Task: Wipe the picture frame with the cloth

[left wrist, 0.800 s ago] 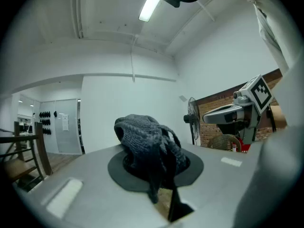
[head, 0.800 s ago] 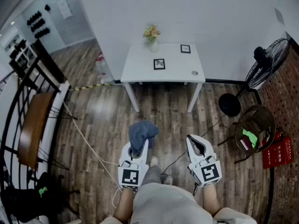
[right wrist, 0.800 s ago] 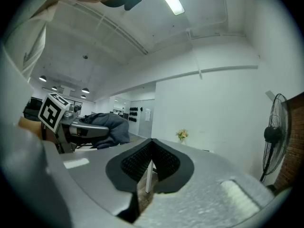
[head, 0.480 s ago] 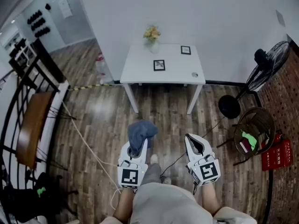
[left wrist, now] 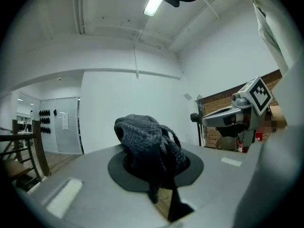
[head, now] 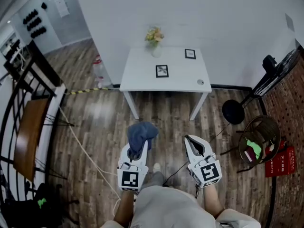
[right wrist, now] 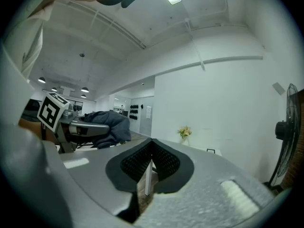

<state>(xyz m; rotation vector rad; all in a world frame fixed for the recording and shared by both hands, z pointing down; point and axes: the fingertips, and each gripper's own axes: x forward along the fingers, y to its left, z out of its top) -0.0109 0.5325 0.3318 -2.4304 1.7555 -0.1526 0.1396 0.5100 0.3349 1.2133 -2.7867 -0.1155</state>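
Two small dark picture frames sit on a white table [head: 142, 82] ahead: one [head: 162, 71] near the middle, another [head: 190, 53] by the wall. My left gripper [head: 137, 151] is shut on a bunched blue-grey cloth [head: 141, 134], held over the wooden floor well short of the table. In the left gripper view the cloth [left wrist: 147, 144] bulges up from between the jaws. My right gripper [head: 193, 140] hangs beside it, shut with nothing between its ribbed pads [right wrist: 135, 161]. The right gripper view also shows the cloth [right wrist: 108, 123] at the left.
A vase of flowers [head: 154, 36] stands at the table's back edge, and a small round object [head: 200, 82] lies at its front right corner. A floor fan [head: 273, 75], a wicker basket [head: 259, 137] and a red box [head: 281, 159] are at the right. A dark railing [head: 28, 94] and a cable [head: 80, 141] are at the left.
The view has shifted slightly toward the table. Both grippers ride a little higher in the picture and keep the same hold.
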